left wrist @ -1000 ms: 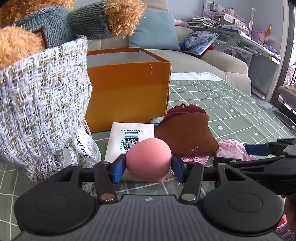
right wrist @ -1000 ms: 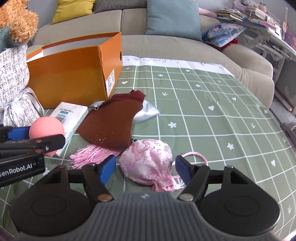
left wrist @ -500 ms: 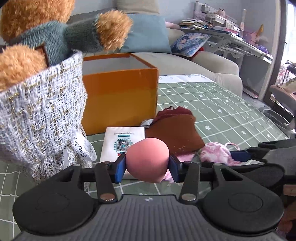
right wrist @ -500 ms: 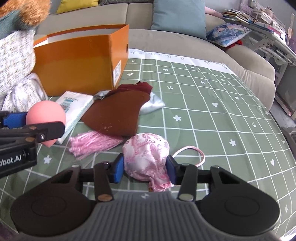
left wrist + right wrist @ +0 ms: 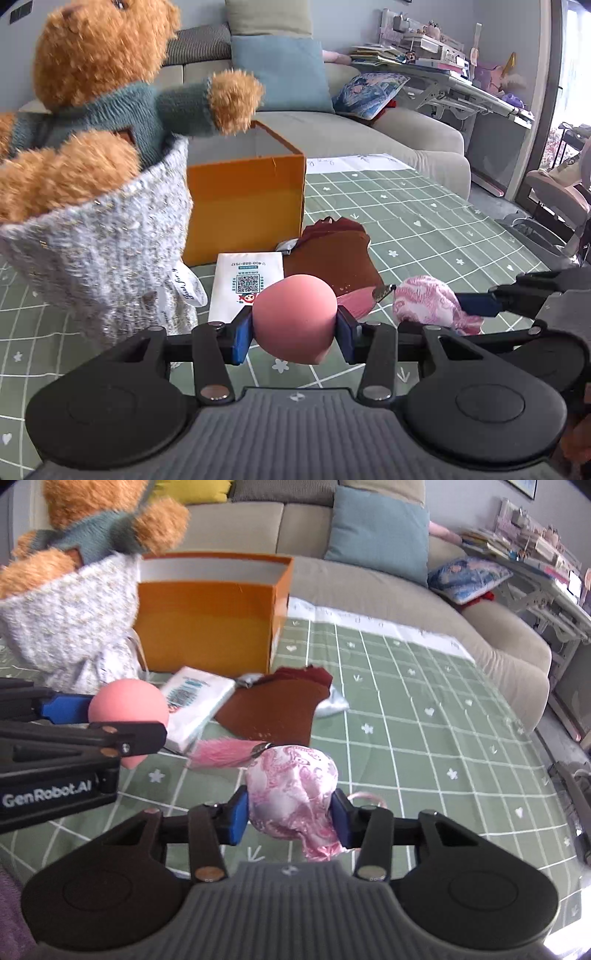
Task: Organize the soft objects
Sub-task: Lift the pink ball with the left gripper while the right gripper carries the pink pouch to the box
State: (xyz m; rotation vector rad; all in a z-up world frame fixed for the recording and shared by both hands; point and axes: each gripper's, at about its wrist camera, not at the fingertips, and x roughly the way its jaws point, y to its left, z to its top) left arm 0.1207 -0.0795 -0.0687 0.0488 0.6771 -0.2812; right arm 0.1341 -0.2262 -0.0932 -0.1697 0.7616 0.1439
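Observation:
My left gripper [image 5: 294, 329] holds a pink foam ball [image 5: 294, 314] between its blue pads; its jaws are still closing and squeeze the ball, which hangs above the green tablecloth [image 5: 424, 229]. My right gripper [image 5: 291, 816] is shut on a pink patterned satin pouch [image 5: 291, 786], lifted off the cloth with its pink tassel [image 5: 221, 755] trailing to the left. In the right wrist view the ball [image 5: 129, 703] sits at the left. The pouch [image 5: 424, 301] shows right of the ball in the left wrist view.
An open orange box [image 5: 243, 206] stands behind. A teddy bear [image 5: 99, 74] sits in a white tweed bag [image 5: 103, 251] at the left. A white tissue pack [image 5: 245, 284] and a brown cloth [image 5: 332, 254] lie before the box. A sofa [image 5: 406, 144] runs behind the table.
The right gripper closed on the pink pouch and lifted it. The left gripper rose with the ball. Both moved toward the box and the bear's bag.

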